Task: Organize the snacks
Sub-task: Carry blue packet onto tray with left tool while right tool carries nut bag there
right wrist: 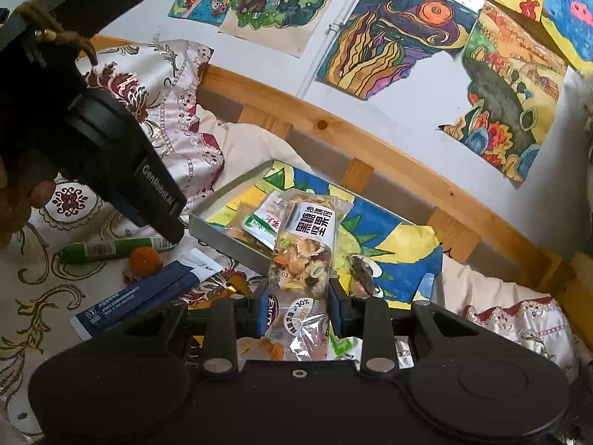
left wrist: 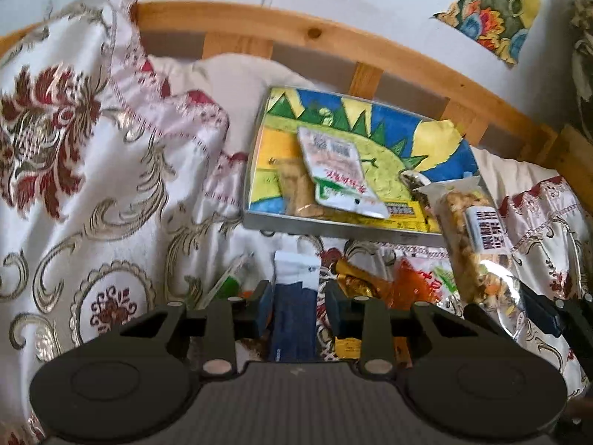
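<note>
Step in hand: carrying a snack to the grey shallow tray (right wrist: pixel 218 239) on the bed. Right tool (right wrist: pixel 298 306) clamped on the clear-wrapped nut bar (right wrist: pixel 302 256), held above the tray's near edge. Left tool (left wrist: pixel 296 306) straddles the blue-and-white sachet (left wrist: pixel 294 296); grip uncertain. Next: advance over the tray, release beside the white pouch (left wrist: pixel 339 172).

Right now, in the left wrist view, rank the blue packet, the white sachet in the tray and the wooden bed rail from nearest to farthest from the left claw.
1. Blue packet: between the left claw's fingers.
2. White sachet: ahead, lying in the tray.
3. Wooden bed rail: behind the tray, along the wall.
</note>
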`<state>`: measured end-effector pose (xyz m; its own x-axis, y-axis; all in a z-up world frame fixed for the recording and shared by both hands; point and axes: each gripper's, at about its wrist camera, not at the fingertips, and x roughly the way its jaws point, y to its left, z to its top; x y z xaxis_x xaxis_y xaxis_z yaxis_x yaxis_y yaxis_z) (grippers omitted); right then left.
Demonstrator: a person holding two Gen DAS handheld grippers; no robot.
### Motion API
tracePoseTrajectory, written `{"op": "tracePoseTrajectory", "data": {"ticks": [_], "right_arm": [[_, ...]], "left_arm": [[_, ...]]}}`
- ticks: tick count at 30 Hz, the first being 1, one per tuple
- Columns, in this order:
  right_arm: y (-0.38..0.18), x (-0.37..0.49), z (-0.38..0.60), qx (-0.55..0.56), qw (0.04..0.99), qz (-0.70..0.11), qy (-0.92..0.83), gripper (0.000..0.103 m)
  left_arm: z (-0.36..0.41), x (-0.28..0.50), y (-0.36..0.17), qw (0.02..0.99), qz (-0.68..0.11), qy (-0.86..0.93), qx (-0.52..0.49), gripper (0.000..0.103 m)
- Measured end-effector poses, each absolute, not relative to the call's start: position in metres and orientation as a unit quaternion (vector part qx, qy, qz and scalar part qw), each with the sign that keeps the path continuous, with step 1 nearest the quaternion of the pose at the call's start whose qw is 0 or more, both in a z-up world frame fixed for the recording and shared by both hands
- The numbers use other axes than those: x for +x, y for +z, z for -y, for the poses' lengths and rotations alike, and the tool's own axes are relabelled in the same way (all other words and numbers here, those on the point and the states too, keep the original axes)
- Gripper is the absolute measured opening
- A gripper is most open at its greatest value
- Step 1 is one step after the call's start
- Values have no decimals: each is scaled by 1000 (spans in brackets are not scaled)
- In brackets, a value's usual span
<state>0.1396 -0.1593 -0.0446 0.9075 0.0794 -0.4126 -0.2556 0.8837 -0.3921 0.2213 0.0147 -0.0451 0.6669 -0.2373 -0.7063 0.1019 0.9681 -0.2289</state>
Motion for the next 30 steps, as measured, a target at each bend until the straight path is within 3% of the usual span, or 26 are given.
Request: {"op": "tracePoseTrajectory", "data": {"ticks": [8,10,15,19,21,24,30], "right_arm": [[-45,137,158,-224,950,-197,91,33],[-45,138,159,-222,951,-197,90,33],[-44,138,159,-219,952,-197,88,33],[-45,139,158,-219,952,-197,88,33],[-45,139,158,-218,952,-197,87,33],[-45,140,158,-216,952,-199,87,33],[-45,140,158,-216,952,-200,86,33]], "left_arm": [[-9,232,-69,882,-457,-100,-60,38],[-8,234,-74,875,-469,-105,-59,46],[-4,240,-88,855,-503,-109,-56,58],[6,245,-97,853,-511,-107,-20,58],[10,245,-98,853,-510,-109,-5,56],[14,243,-99,853,-509,-114,18,40],[14,240,-89,855,-506,-118,5,32]]}}
